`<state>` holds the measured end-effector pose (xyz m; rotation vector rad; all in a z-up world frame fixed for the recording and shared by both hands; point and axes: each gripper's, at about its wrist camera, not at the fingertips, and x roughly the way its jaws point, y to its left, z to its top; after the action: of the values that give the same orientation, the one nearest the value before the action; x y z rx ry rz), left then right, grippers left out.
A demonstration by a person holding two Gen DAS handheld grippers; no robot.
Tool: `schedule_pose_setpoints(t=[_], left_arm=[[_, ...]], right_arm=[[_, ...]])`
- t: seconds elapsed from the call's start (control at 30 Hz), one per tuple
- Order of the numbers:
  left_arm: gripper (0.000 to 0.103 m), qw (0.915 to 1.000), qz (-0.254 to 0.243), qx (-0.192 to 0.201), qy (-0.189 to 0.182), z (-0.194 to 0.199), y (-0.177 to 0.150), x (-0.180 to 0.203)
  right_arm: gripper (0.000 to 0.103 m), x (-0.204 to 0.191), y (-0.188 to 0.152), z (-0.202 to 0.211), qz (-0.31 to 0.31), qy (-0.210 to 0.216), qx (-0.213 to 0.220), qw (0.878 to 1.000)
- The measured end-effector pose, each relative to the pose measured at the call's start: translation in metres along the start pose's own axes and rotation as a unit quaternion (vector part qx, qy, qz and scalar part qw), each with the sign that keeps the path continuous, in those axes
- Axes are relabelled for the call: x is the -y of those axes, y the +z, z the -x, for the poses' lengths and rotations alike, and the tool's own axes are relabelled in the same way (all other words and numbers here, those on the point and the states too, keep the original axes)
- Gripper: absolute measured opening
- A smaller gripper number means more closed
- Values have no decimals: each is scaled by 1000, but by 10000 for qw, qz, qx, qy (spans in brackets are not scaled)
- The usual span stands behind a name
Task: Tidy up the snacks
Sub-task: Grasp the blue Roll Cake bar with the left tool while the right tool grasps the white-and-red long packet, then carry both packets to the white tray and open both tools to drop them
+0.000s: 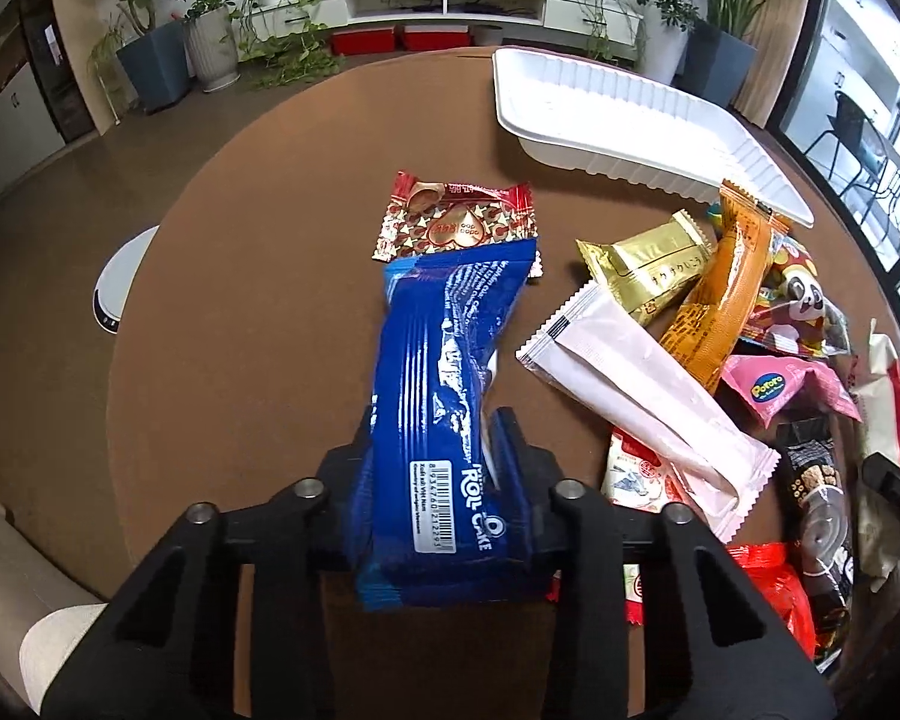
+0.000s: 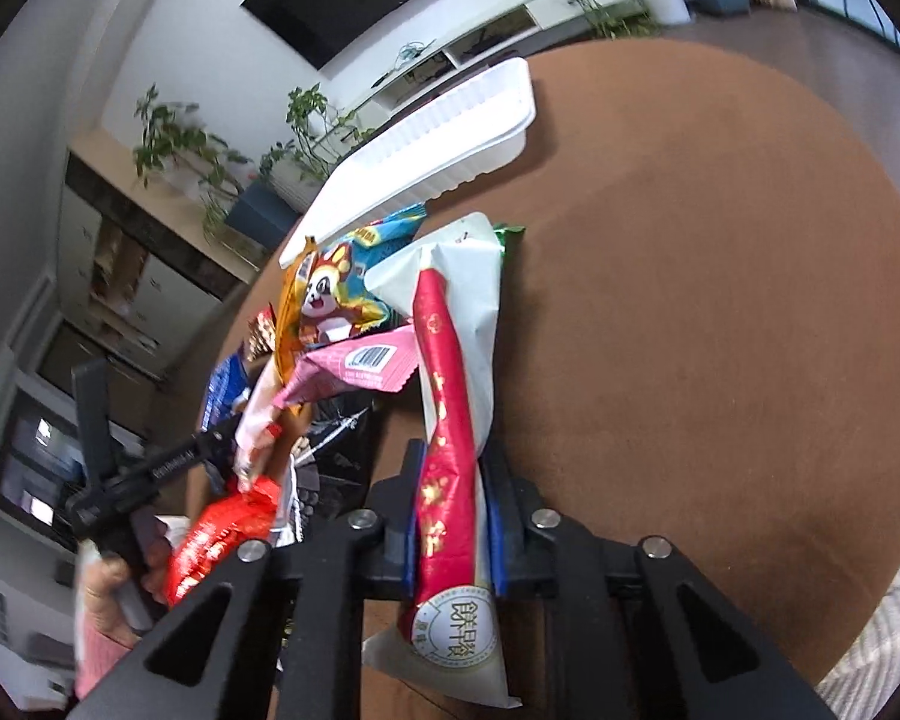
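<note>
In the left wrist view my left gripper (image 1: 441, 450) is shut on a blue roll cake packet (image 1: 450, 372) that runs forward over the round brown table (image 1: 258, 276). Just beyond it lies a red and gold heart-printed packet (image 1: 459, 223). In the right wrist view my right gripper (image 2: 450, 474) is shut on a long white and red snack packet (image 2: 456, 414). A white ribbed tray (image 1: 624, 120) stands at the far side of the table, and the same white tray (image 2: 426, 150) appears beyond the pile.
A pile of snacks lies on the right: a gold packet (image 1: 654, 267), an orange stick packet (image 1: 723, 294), a pale pink long packet (image 1: 642, 414), a panda bag (image 2: 336, 288), a pink packet (image 2: 360, 366). A hand (image 2: 114, 576) holds the other gripper. Potted plants (image 1: 150, 42) stand beyond.
</note>
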<state>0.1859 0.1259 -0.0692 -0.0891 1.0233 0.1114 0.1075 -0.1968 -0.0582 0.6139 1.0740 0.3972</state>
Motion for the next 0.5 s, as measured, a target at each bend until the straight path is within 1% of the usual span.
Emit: schedule_pose_setpoints(t=[0.03, 0.07, 0.13, 0.23, 0.4, 0.5], left_arm=[[27, 10000, 25, -3, -61, 1, -1, -2], [25, 9996, 125, 2, -243, 1, 1, -6], [24, 9970, 382, -6, -671, 2, 0, -16], [24, 9929, 654, -19, -994, 1, 1, -27], [24, 9921, 666, -41, -1066, -1, 4, -31], [24, 9894, 772, -34, -1228, 9, -1, -36]], right_arm=[[19, 3, 0, 0, -97, 90, -10, 9999], [19, 8, -1, 0, -242, 212, -23, 9995], [19, 15, -1, -1, -482, 438, -65, 9979], [19, 22, -3, -2, -786, 685, -96, 9945], [19, 25, -5, -2, -896, 815, -75, 9926], [19, 28, -6, -4, -969, 952, -68, 9907]])
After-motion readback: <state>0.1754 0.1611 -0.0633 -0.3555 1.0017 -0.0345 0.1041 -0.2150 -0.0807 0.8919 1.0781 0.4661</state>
